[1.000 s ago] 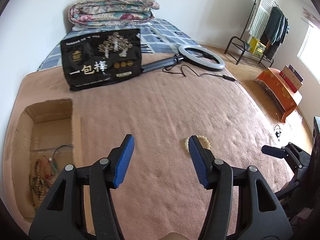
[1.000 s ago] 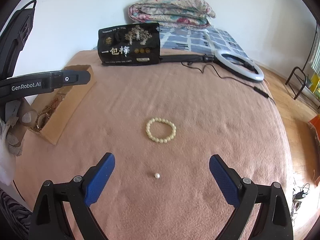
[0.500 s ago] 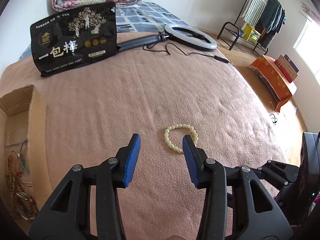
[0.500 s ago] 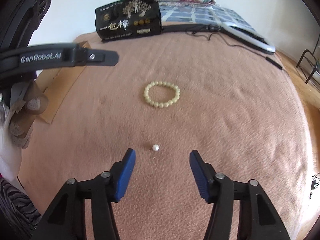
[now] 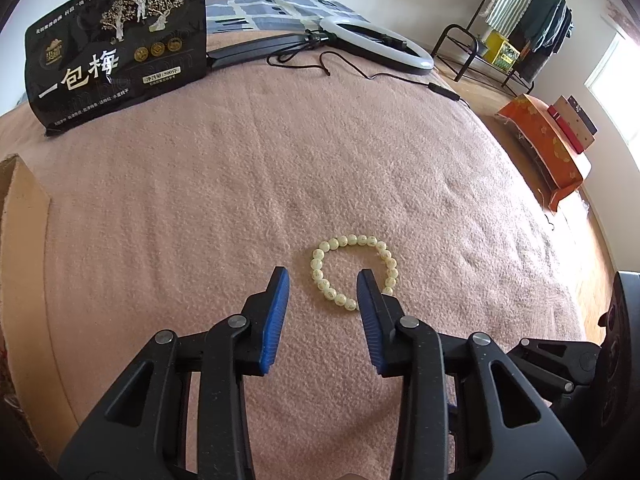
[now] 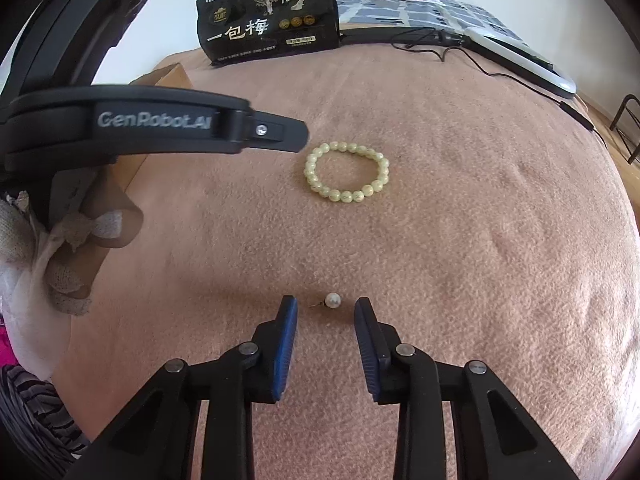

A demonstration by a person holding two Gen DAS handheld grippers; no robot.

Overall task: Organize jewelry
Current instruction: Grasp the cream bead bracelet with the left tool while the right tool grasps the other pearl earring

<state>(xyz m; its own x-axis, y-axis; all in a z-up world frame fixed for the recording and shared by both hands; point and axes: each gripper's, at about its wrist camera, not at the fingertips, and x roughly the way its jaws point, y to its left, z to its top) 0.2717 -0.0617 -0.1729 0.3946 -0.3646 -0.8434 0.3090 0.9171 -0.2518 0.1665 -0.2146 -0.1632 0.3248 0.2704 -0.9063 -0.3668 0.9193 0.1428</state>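
Note:
A pale yellow bead bracelet lies flat on the pink blanket; it also shows in the right wrist view. My left gripper is open and low over it, its right finger inside the ring, the near-left beads between the jaws. A small pearl earring lies nearer the front. My right gripper is open, the pearl just beyond and between its tips. The left gripper's side shows left of the bracelet in the right wrist view.
A cardboard box sits at the left edge of the bed. A black snack bag and a ring light with its cable lie at the back. The bed edge, an orange stool and a clothes rack are to the right.
Both grippers moved forward and down. The left came over the bracelet and the right up to the pearl. Both jaws have narrowed but stay open.

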